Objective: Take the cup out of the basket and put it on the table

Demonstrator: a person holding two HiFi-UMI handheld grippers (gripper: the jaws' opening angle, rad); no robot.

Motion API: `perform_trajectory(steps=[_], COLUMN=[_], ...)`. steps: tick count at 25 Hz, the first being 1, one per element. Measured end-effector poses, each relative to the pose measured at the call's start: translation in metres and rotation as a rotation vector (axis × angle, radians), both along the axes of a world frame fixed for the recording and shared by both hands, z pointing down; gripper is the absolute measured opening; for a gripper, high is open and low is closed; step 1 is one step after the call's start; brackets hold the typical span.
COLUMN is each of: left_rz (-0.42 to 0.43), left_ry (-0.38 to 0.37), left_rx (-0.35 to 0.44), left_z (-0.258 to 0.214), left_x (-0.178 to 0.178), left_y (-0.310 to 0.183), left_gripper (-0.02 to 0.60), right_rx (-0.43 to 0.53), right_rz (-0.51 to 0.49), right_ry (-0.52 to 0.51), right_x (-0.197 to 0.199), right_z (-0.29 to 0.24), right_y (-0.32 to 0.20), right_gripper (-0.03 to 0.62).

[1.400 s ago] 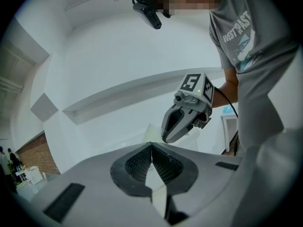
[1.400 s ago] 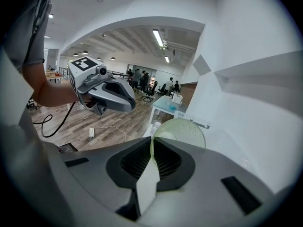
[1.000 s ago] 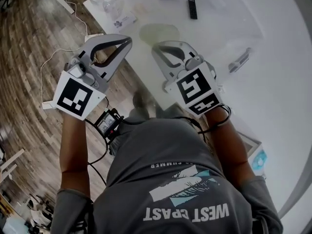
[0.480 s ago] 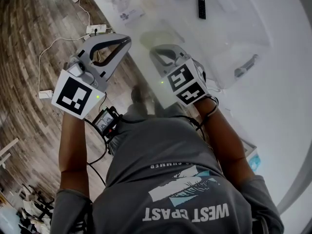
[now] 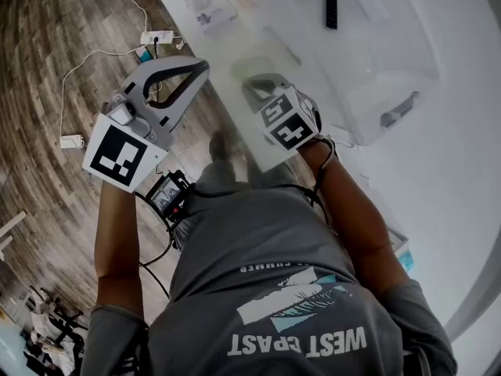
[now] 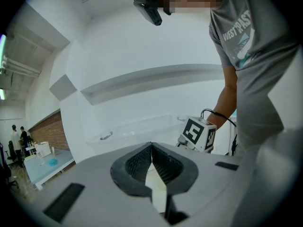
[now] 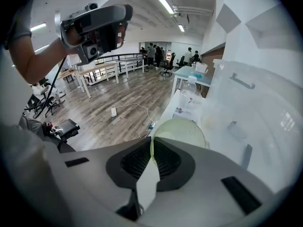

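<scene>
A pale yellow-green translucent cup (image 7: 182,131) hangs by its rim from my right gripper (image 7: 152,148), whose jaws are shut on the rim. In the head view the cup (image 5: 252,67) is over the near corner of the white table (image 5: 438,178), just ahead of the right gripper (image 5: 258,86). A clear plastic basket (image 5: 376,61) with a grey handle stands on the table to the right of the cup. My left gripper (image 5: 202,66) is held over the wooden floor, left of the table. Its jaws (image 6: 151,148) are shut with nothing between them.
A black remote (image 5: 331,10) and small items lie at the table's far end. A clear bottle (image 7: 189,86) stands beyond the cup. A white power strip (image 5: 156,36) and cables lie on the floor. People and desks are far across the room.
My right gripper has sunk toward the table with the cup and tipped further down. The left gripper has dropped a little.
</scene>
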State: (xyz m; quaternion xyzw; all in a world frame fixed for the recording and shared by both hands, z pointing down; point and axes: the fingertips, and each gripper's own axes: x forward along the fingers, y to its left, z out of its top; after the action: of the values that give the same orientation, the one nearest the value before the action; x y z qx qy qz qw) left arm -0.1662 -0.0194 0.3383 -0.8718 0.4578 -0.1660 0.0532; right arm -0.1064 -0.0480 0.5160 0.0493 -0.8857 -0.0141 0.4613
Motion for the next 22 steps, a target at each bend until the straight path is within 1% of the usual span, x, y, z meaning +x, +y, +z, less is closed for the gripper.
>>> perform_trajectory(steps=[14, 22], left_rz=[-0.026, -0.043], left_ry=[0.02, 0.036], left_rx=[-0.038, -0.048], left_z=[0.018, 0.03], left_x=[0.0, -0.008], left_y=[0.001, -0.002], left_gripper=[0.011, 0.011], right_rx=[-0.046, -0.059], right_rz=[0.001, -0.011], right_ry=[0.085, 0.145], right_x=[0.005, 0.003], right_z=[0.047, 0.071], right_y=[-0.009, -0.013], right_gripper=[0.029, 0.029])
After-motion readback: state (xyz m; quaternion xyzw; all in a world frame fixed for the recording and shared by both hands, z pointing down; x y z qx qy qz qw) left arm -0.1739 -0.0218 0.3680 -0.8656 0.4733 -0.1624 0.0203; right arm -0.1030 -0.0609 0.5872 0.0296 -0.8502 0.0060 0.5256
